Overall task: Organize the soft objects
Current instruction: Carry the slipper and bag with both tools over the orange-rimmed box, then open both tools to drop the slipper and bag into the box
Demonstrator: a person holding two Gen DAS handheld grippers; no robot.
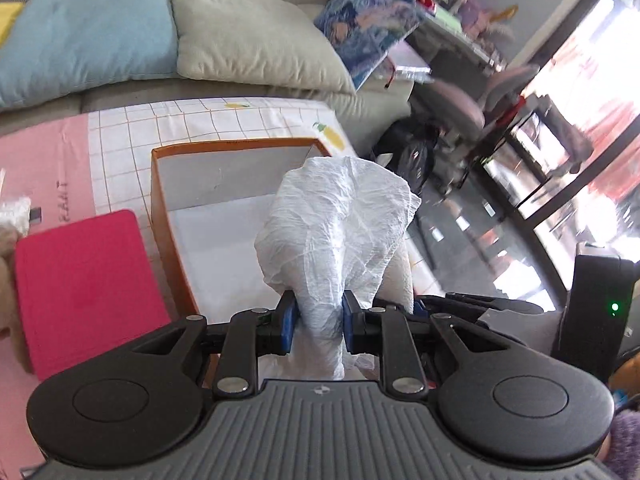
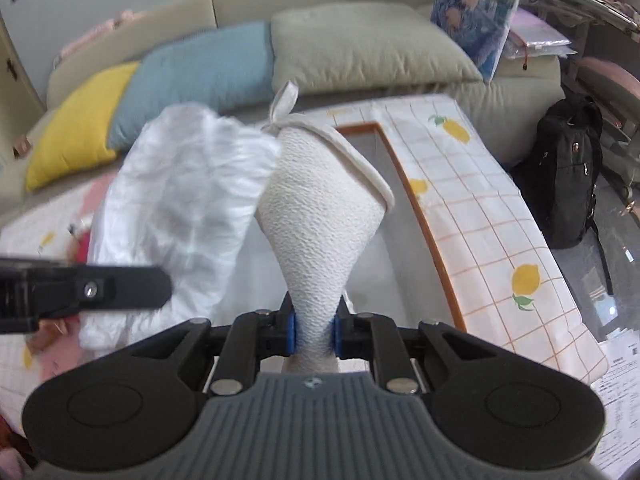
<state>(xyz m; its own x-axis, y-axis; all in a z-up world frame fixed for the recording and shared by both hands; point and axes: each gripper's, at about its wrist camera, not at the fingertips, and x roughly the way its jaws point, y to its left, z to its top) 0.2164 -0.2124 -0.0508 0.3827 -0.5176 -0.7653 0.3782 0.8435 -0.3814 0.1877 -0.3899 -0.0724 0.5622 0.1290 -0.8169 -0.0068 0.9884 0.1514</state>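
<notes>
My left gripper (image 1: 318, 326) is shut on a crumpled thin white cloth (image 1: 336, 228), held up above an orange-rimmed open box (image 1: 160, 208) with a white inside. My right gripper (image 2: 315, 330) is shut on a cream textured towel (image 2: 320, 216) with a hanging loop, also above that box (image 2: 420, 216). The white cloth (image 2: 176, 200) and part of the left gripper's arm show to the left in the right wrist view. The cream towel (image 1: 396, 280) shows just behind the white cloth in the left wrist view.
The box sits on a table with a lemon-print grid cloth (image 2: 500, 208). A folded pink-red cloth (image 1: 84, 288) lies left of the box. A sofa behind holds yellow (image 2: 80, 128), blue (image 1: 88, 40) and beige (image 1: 248, 36) cushions. A black backpack (image 2: 568, 176) stands on the floor at right.
</notes>
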